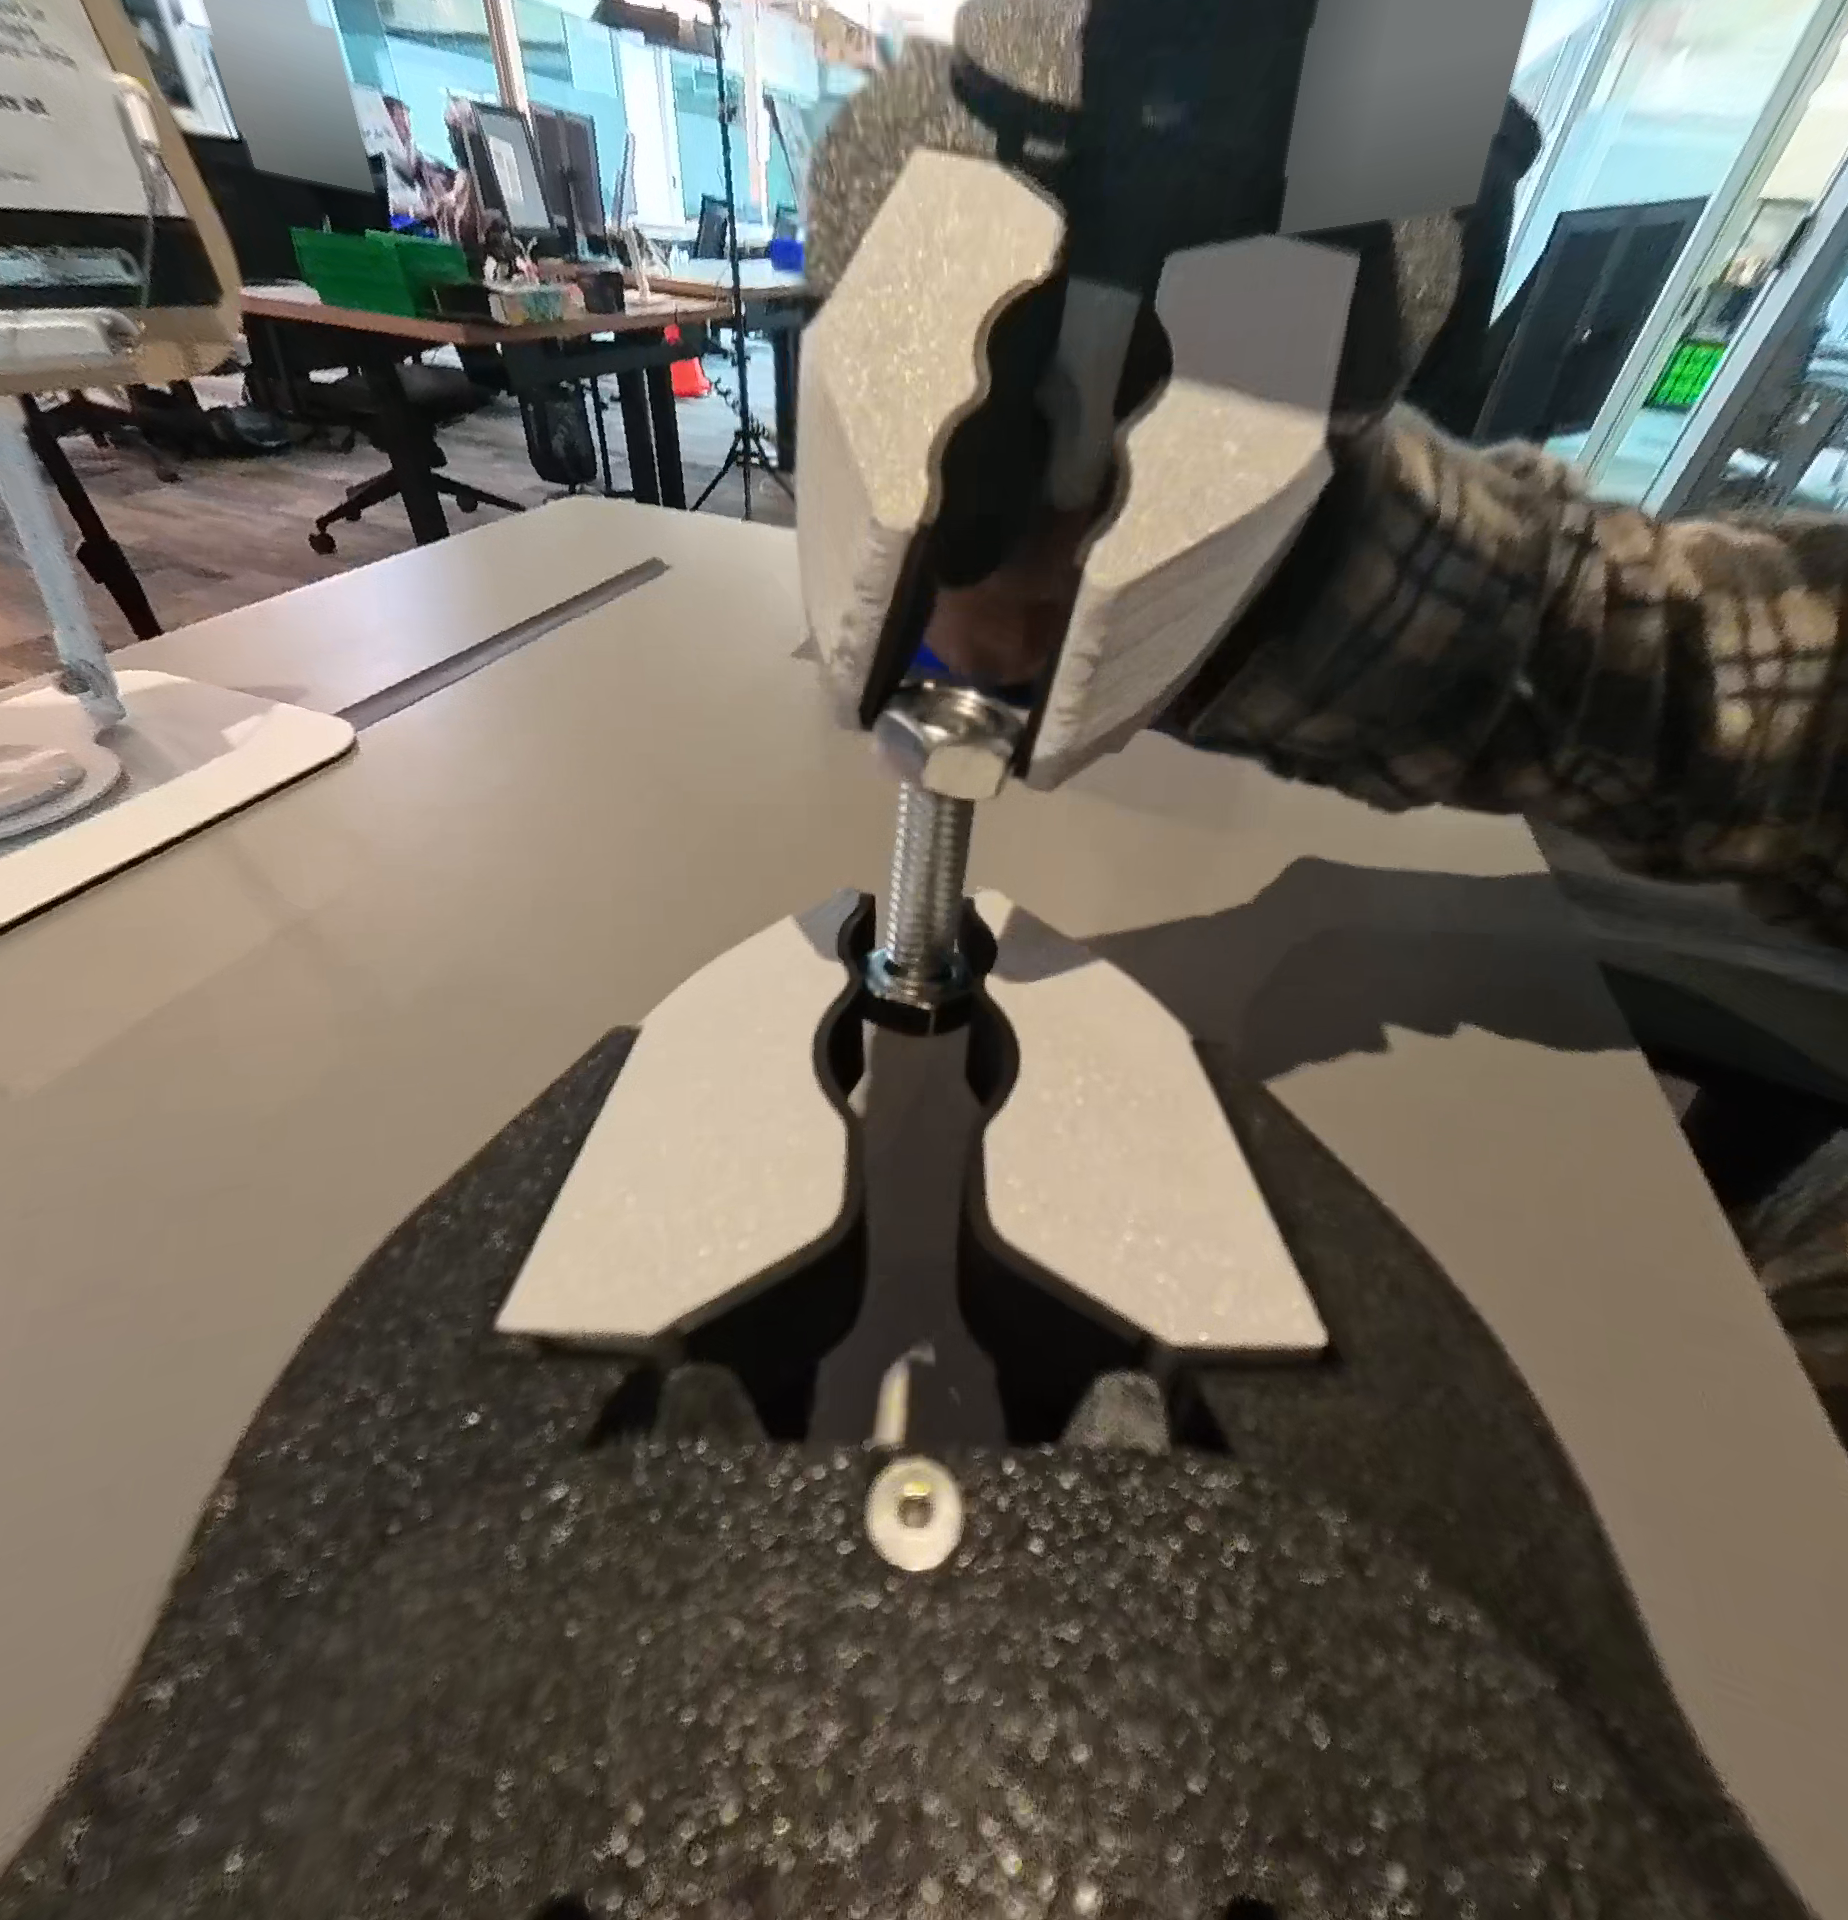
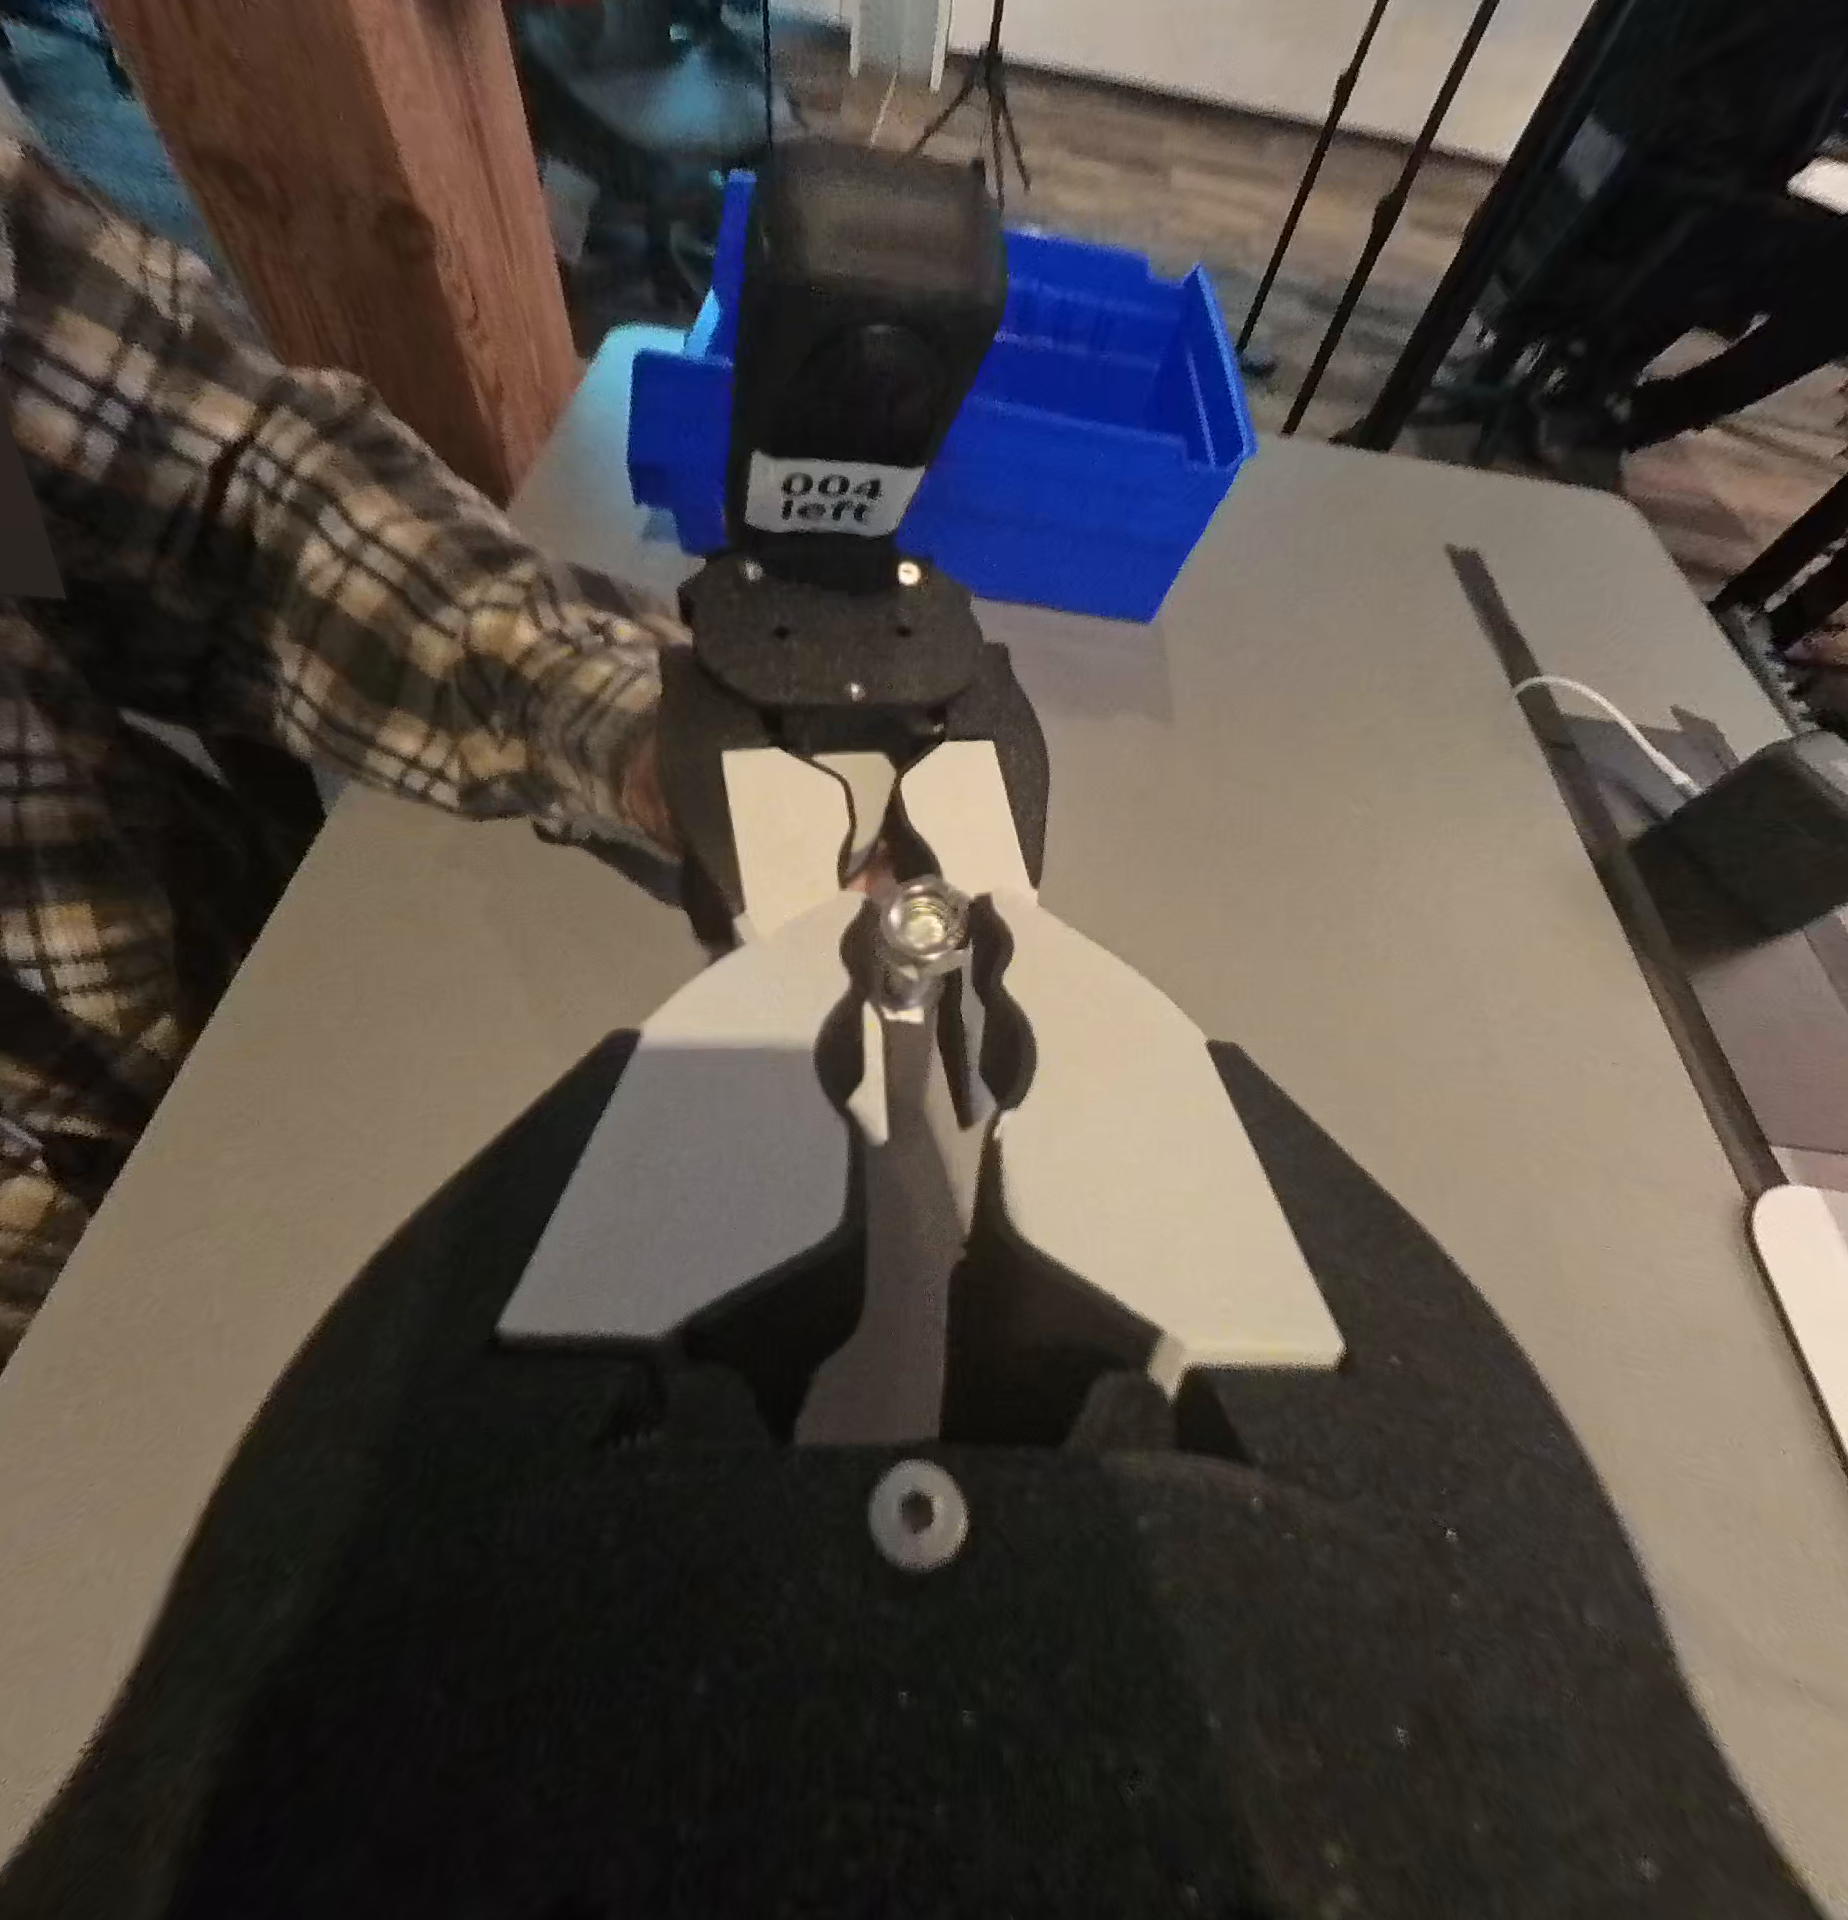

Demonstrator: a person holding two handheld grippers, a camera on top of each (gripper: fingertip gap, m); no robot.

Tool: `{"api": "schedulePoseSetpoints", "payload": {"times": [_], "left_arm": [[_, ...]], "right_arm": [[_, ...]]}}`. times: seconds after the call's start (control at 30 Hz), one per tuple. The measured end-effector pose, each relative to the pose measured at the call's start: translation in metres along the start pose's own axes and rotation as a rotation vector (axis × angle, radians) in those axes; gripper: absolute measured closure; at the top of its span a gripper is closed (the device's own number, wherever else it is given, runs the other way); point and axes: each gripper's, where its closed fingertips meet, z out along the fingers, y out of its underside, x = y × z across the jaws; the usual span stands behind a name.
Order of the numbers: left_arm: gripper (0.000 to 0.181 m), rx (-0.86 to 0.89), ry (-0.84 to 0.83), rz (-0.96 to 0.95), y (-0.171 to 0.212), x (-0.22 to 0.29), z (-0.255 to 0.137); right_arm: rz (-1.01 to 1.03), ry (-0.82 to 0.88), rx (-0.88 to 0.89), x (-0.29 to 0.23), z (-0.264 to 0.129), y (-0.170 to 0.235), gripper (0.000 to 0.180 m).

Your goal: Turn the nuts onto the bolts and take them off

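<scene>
Nearest, the left gripper [image 1: 915, 961] clamps a dark nut [image 1: 915, 987] low on the bolt [image 1: 925, 883]; the right gripper [image 1: 951, 727] pinches its hex head. Unscrewing seemingly remains.

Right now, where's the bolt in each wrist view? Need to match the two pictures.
Left wrist view: the bolt stands upright at centre, its hex head in the right tool above, its lower thread in the left tool.
Right wrist view: the bolt sits at centre, seen end-on from its head, between this tool's tips.
Shared landmark: the grey table under both tools.
</scene>
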Motion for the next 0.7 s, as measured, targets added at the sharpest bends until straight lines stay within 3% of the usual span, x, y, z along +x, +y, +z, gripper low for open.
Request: {"api": "schedulePoseSetpoints", "payload": {"times": [0.7], "left_arm": [[0.166, 0.029, 0.008, 0.001, -0.0040, 0.0014, -0.0020]], "right_arm": [[0.061, -0.033, 0.179, -0.0001, -0.0011, -0.0039, 0.163]]}}
